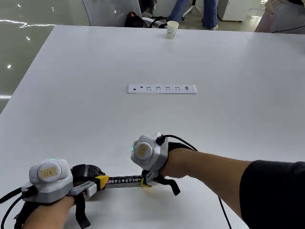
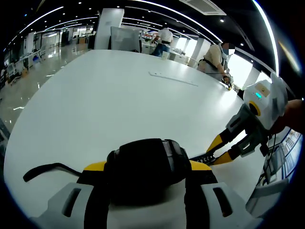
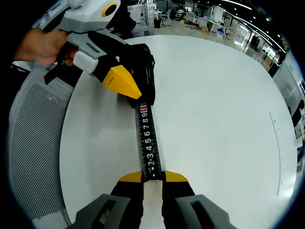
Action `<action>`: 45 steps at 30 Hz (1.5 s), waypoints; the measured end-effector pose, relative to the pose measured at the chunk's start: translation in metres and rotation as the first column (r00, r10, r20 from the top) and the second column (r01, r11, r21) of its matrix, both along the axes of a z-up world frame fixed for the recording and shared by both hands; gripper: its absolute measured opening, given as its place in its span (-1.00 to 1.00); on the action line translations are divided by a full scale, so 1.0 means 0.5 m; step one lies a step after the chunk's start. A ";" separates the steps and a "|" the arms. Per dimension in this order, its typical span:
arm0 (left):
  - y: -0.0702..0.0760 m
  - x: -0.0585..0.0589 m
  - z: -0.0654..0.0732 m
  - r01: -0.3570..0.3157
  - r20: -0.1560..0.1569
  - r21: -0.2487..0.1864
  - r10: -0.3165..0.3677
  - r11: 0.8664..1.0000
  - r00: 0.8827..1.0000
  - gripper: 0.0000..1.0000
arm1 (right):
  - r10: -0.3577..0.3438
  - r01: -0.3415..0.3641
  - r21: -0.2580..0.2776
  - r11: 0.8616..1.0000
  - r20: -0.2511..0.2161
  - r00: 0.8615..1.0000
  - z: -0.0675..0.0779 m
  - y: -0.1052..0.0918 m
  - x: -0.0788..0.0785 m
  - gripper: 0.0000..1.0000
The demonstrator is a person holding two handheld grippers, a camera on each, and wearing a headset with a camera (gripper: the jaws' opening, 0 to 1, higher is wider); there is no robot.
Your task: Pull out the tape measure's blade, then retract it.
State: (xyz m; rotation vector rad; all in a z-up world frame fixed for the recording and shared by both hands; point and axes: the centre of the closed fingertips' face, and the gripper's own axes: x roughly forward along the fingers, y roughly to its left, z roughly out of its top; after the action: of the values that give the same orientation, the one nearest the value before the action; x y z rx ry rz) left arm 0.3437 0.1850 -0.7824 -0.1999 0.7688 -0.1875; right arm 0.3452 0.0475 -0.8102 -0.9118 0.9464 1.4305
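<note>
The black tape measure case [image 1: 87, 173] lies on the white table near its front edge, with my left gripper [image 1: 99, 182] shut around it; in the left gripper view the case [image 2: 145, 163] sits between the yellow-tipped jaws. A short length of black blade with white numbers [image 1: 125, 180] runs from the case to my right gripper [image 1: 145, 182], which is shut on the blade's end. The right gripper view shows the blade [image 3: 147, 148] stretched from the right gripper [image 3: 152, 177] up to the case [image 3: 138, 64], about ten centimetres out.
A white power strip [image 1: 162, 89] lies at the table's middle. A paper cup [image 1: 172, 29] stands at the far edge. Chairs and people are beyond the table. A black strap [image 2: 45, 169] trails from the case to the left.
</note>
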 end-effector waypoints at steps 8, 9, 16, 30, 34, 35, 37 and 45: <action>-0.001 0.000 0.002 0.000 -0.002 -0.003 0.000 1.000 1.000 0.18 | 0.001 -0.001 0.003 1.000 -0.003 1.000 0.000 0.007 -0.001 -0.80; -0.001 0.000 0.002 0.000 -0.003 -0.004 0.000 1.000 1.000 0.18 | 0.000 0.000 0.003 1.000 -0.003 1.000 0.001 0.007 -0.001 -0.79; -0.002 0.001 0.000 0.001 -0.004 -0.005 -0.001 1.000 1.000 0.18 | -0.007 0.007 0.009 1.000 -0.005 1.000 0.000 0.012 -0.002 -0.79; -0.001 0.001 -0.001 0.001 -0.006 -0.008 -0.001 1.000 1.000 0.18 | -0.008 0.008 0.019 1.000 -0.006 1.000 0.002 0.023 -0.005 -0.79; -0.001 0.001 -0.001 0.001 -0.006 -0.009 -0.001 1.000 1.000 0.18 | -0.017 0.017 0.023 1.000 -0.013 1.000 0.001 0.027 -0.005 -0.79; -0.001 0.001 -0.001 0.001 -0.006 -0.009 -0.001 1.000 1.000 0.18 | -0.015 0.016 0.024 1.000 -0.013 1.000 0.002 0.028 -0.005 -0.79; -0.001 0.000 -0.001 0.000 -0.006 -0.009 0.000 1.000 1.000 0.19 | -0.015 0.015 0.023 1.000 -0.012 1.000 0.001 0.029 -0.006 -0.79; 0.000 0.000 -0.002 0.001 -0.007 -0.011 -0.001 1.000 1.000 0.19 | -0.014 0.014 0.027 1.000 -0.015 1.000 0.002 0.034 -0.007 -0.79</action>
State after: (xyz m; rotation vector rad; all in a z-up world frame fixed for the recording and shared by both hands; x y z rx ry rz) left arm 0.3437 0.1850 -0.7832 -0.2107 0.7753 -0.1918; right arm 0.3417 0.0643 -0.8090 -0.8740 0.9409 1.4368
